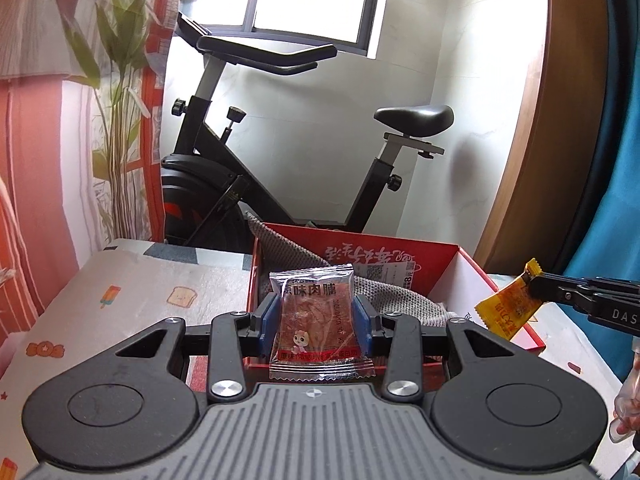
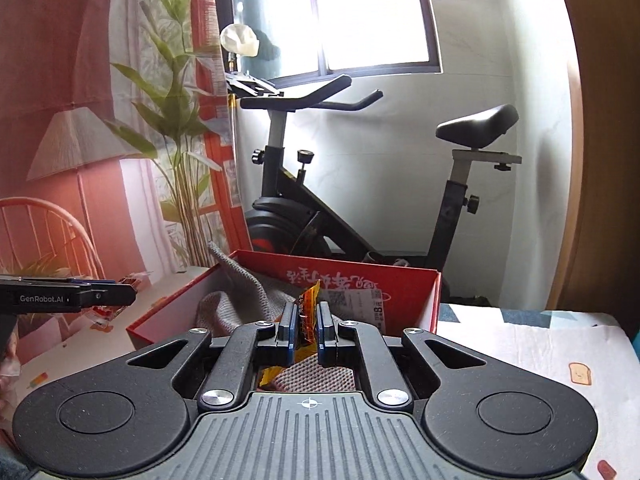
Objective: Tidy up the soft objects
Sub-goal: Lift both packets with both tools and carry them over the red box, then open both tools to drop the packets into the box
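My left tongs (image 1: 316, 320) pinch a clear, crinkly jerky packet (image 1: 318, 322) flat between the blue pads, held above the near edge of the red box (image 1: 420, 258). My right tongs (image 2: 307, 330) are pressed together on a yellow candy wrapper (image 2: 307, 316), also over the box. A grey knitted cloth (image 2: 240, 296) lies slumped inside. The patterned tabletop (image 1: 132, 284) lies open to the left.
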A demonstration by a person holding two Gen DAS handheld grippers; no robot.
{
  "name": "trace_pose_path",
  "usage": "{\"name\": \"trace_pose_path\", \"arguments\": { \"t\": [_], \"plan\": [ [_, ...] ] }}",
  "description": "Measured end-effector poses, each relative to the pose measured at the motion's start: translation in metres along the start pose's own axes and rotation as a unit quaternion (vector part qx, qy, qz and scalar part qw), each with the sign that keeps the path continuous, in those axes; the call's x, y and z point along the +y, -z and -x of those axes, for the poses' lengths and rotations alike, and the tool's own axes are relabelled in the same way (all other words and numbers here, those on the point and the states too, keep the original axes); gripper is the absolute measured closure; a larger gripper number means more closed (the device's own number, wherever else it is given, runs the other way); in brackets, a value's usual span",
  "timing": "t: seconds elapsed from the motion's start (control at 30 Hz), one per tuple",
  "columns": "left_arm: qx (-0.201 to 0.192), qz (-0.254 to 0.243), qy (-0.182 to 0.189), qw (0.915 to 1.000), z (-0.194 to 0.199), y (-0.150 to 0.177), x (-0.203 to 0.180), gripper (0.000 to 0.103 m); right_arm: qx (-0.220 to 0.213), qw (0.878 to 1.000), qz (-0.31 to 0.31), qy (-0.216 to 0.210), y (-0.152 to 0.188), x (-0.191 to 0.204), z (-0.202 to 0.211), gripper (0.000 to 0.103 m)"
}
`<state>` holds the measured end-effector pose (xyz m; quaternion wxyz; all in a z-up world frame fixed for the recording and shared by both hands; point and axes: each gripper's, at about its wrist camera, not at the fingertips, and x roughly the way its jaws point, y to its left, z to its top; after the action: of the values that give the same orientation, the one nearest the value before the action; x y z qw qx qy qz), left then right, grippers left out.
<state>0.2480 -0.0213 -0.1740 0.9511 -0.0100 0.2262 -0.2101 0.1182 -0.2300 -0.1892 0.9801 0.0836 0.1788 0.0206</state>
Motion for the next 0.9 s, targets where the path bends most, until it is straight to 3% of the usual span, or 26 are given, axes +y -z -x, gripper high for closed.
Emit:
{"name": "trace_pose_path", "arguments": {
  "t": [0.27, 0.4, 0.5, 0.57, 0.8, 0.9],
  "plan": [
    [0.02, -0.023, -0.013, 0.9995, -0.049, -0.004, -0.007, 0.061, 0.043, 0.998, -0.034, 0.018, 0.013, -0.015, -0.054, 0.094],
    [0.042, -0.034, -0.01, 0.9985, -0.067, 0.002, -0.01, 0.057, 0.098, 0.994, 0.003, 0.039, 0.025, -0.011, -0.078, 0.091],
    [0.045, -0.035, -0.005, 0.9984, -0.07, 0.004, -0.008, 0.038, 0.104, 0.993, 0.022, 0.046, 0.028, -0.006, -0.08, 0.078],
    [0.038, -0.034, 0.0, 0.9987, -0.066, 0.003, -0.006, 0.017, 0.104, 0.993, 0.036, 0.047, 0.028, -0.002, -0.078, 0.062],
    [0.026, -0.027, 0.005, 0.9993, -0.048, -0.003, 0.0, 0.008, 0.08, 0.995, 0.033, 0.051, 0.025, 0.003, -0.059, 0.032],
    [0.02, -0.03, 0.01, 0.9993, -0.035, -0.002, 0.0, 0.002, 0.062, 0.997, 0.02, 0.048, 0.024, 0.003, -0.044, 0.011]
  ]
}}
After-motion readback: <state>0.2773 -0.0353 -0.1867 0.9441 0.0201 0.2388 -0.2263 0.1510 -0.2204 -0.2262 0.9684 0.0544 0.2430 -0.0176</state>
